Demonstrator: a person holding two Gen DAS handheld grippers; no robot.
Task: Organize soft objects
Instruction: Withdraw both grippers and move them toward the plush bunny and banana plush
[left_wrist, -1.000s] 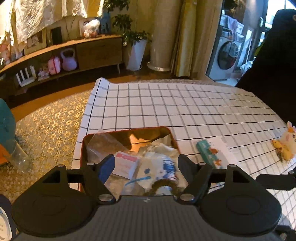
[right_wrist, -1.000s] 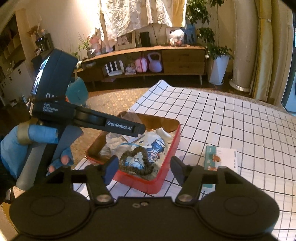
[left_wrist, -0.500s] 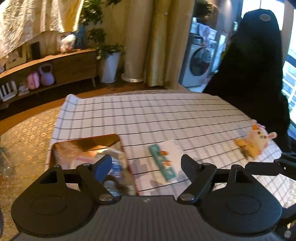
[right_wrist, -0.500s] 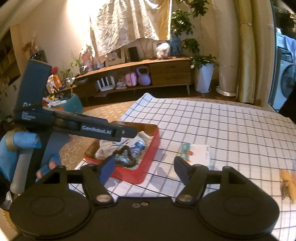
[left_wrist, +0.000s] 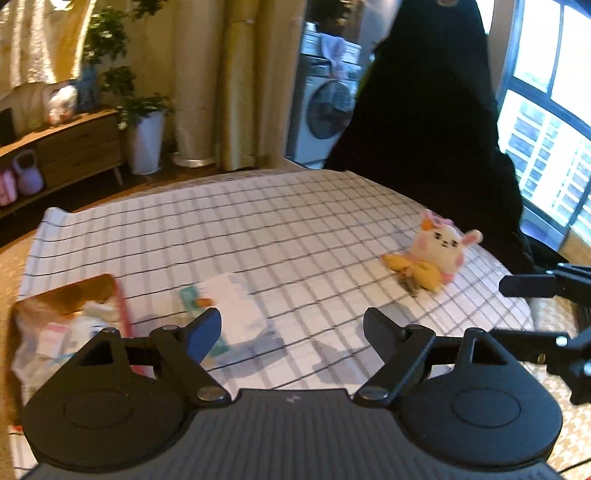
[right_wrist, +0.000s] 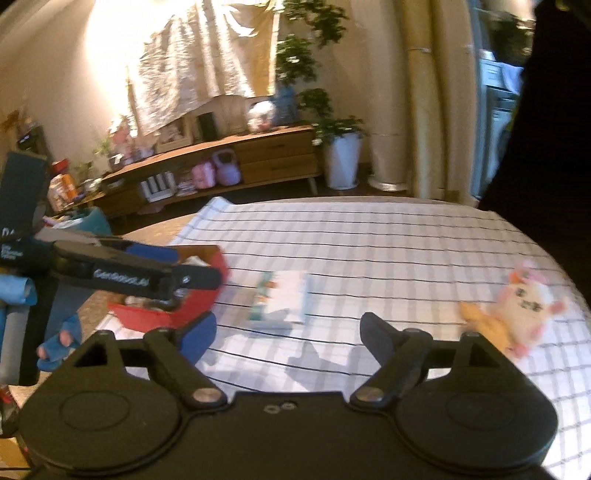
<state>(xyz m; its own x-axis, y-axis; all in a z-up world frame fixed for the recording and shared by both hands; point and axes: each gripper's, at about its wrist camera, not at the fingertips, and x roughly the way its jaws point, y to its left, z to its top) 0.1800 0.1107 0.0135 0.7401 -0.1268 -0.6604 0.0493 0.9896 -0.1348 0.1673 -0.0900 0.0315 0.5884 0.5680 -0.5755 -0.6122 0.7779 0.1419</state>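
Observation:
A white and pink plush toy (left_wrist: 439, 247) with a yellow piece at its front lies near the right edge of the checked tablecloth (left_wrist: 280, 225); the right wrist view shows the plush toy (right_wrist: 524, 299) too. A white and teal packet (left_wrist: 229, 306) lies mid-table, next to the red box (left_wrist: 122, 306) of soft packets at the left. My left gripper (left_wrist: 291, 325) is open and empty above the cloth. My right gripper (right_wrist: 288, 328) is opening, with nothing between its fingers; the packet (right_wrist: 284, 295) and red box (right_wrist: 207, 291) lie ahead and left.
A person in black (left_wrist: 424, 129) stands behind the table's far right edge. A gloved hand (right_wrist: 55, 343) holds the left gripper at the left. On the floor beyond are a wooden sideboard (right_wrist: 273, 155), a potted plant (right_wrist: 341, 162) and a washing machine (left_wrist: 325, 114).
Both views have swung right, away from the red box, so the plush toy now sits in front. Both pairs of jaws stand wider than before.

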